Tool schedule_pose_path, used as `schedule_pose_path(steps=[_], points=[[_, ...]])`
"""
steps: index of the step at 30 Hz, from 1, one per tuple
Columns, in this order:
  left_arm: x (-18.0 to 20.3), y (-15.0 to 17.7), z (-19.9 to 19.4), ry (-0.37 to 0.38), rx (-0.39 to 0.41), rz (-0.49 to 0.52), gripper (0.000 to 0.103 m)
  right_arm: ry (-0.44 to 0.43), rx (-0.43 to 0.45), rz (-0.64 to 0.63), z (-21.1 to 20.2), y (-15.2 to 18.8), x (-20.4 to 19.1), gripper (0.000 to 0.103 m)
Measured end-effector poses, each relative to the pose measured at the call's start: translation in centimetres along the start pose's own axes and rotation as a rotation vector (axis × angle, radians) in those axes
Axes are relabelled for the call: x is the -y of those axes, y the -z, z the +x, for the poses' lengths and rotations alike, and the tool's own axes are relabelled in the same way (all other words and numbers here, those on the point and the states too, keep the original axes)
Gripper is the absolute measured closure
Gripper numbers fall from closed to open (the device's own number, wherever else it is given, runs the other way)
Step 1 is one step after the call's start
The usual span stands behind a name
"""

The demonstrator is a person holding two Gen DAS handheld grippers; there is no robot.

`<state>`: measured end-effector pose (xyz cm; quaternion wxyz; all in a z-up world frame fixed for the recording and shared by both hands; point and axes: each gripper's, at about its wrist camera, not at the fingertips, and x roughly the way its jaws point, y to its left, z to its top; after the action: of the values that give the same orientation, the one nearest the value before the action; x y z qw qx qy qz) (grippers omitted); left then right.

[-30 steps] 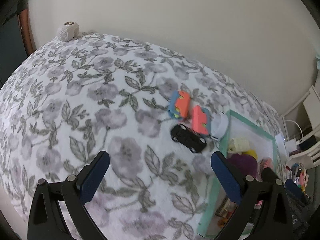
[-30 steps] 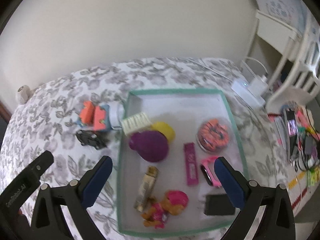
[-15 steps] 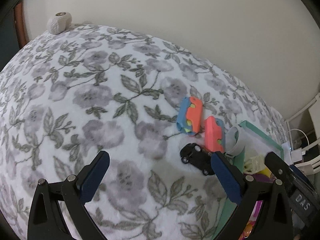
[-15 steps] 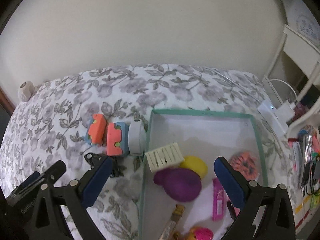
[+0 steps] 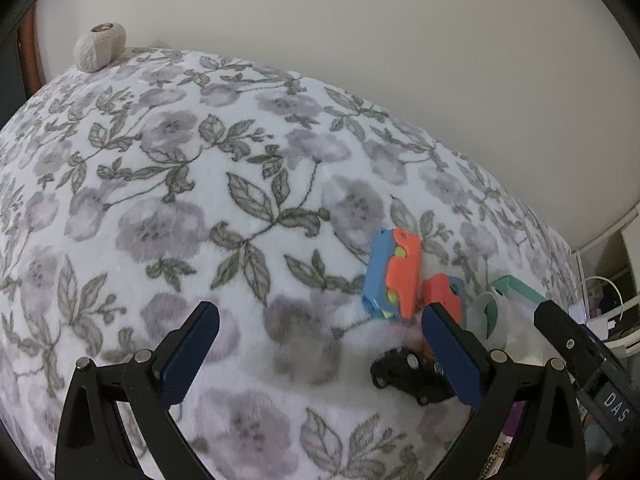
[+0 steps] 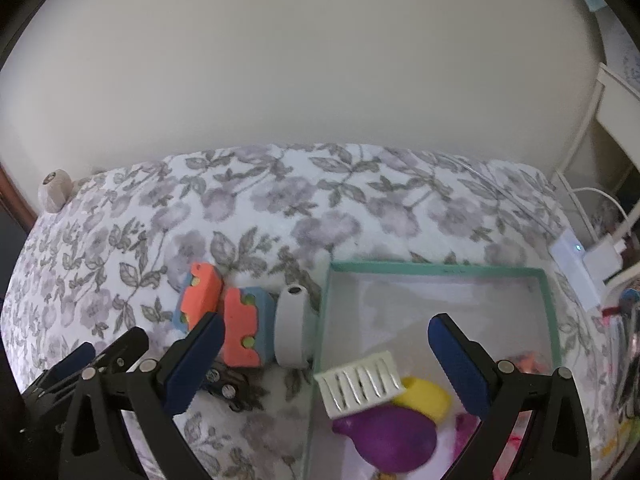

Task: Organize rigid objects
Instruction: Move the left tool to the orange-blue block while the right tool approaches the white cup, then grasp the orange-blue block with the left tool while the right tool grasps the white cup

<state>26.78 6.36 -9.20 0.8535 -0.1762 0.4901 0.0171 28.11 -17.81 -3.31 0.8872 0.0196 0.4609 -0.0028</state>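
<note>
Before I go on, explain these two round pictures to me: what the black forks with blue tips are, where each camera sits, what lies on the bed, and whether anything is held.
Each black fork is a hand-held claw, one in each of a person's hands. A wide-angle camera rides on each, looking forward along its fingers, hence the round, bent pictures.

One picture is from the left claw, the other from the right claw. Both stand open and hold nothing.

On the flowered blanket lie two orange-and-blue blocks, a white oblong piece and a black toy car. Beside them sits a green-rimmed tray holding a white slotted piece, a yellow thing and a purple thing. A pale ball rests at the far edge.
</note>
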Motion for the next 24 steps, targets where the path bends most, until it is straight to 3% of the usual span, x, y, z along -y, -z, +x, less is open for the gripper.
schedule_pose_path(steps=[8,11,13,16,18,22,24], points=[[2.0,-0.6,2.5,0.007,-0.031,0.069,0.002,0.013,-0.014,0.004,1.5,-0.3,0.3,0.000],[2.9,-0.5,3.3,0.007,-0.036,0.110,0.007,0.015,-0.015,0.008,1.9,-0.3,0.6,0.002],[3.5,-0.5,3.7,0.002,-0.044,0.140,0.014,0.007,-0.017,0.014,2.1,-0.4,0.8,0.006],[4.1,-0.4,4.3,0.008,-0.052,0.160,0.017,-0.001,-0.023,0.027,2.5,-0.6,1.0,0.012],[4.5,-0.4,4.5,0.010,-0.051,0.175,0.021,-0.015,-0.023,0.022,2.7,-0.6,0.9,0.022],[4.8,-0.4,5.1,0.007,-0.059,0.186,0.026,-0.038,-0.029,0.002,3.1,-0.7,0.3,0.031],[4.7,-0.4,5.2,0.015,-0.059,0.180,0.027,-0.045,-0.033,-0.012,3.3,-0.6,-0.1,0.042]])
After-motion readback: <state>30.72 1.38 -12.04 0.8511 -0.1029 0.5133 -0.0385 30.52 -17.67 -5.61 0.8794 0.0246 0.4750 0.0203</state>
